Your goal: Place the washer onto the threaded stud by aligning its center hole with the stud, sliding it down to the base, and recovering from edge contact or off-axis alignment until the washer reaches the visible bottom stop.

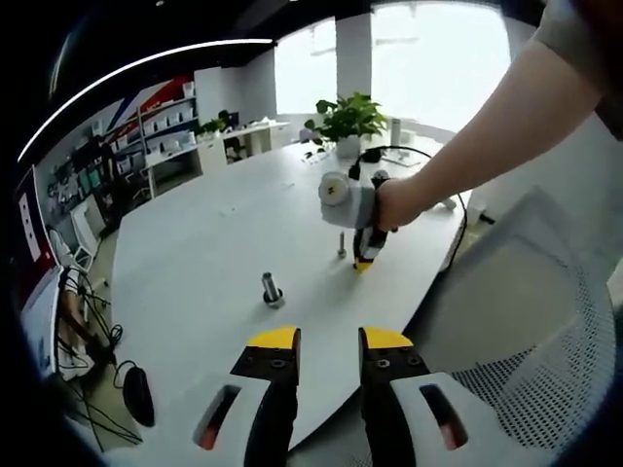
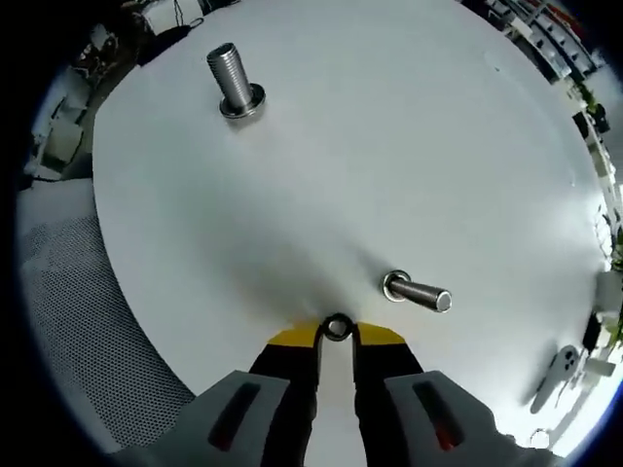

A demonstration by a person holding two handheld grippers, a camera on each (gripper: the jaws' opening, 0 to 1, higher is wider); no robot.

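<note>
In the right gripper view my right gripper (image 2: 336, 336) is shut on a small metal washer (image 2: 336, 328), pinched edge-on between its yellow tips just above the white table (image 2: 409, 146). A slim stud (image 2: 421, 293) with a ring at its base stands close ahead to the right. A thick threaded stud (image 2: 235, 82) stands farther off at upper left. In the left gripper view my left gripper (image 1: 331, 342) hangs open over the table's near edge. There the right gripper (image 1: 363, 255) points down beside the slim stud (image 1: 342, 243). The thick stud (image 1: 272, 289) is nearer to me.
A person's hand and arm (image 1: 458, 156) hold the right gripper, trailing a black cable (image 1: 458, 219). A potted plant (image 1: 348, 122) stands at the table's far side. A mesh chair (image 1: 526, 321) sits to the right. A white device (image 2: 560, 375) lies on the table.
</note>
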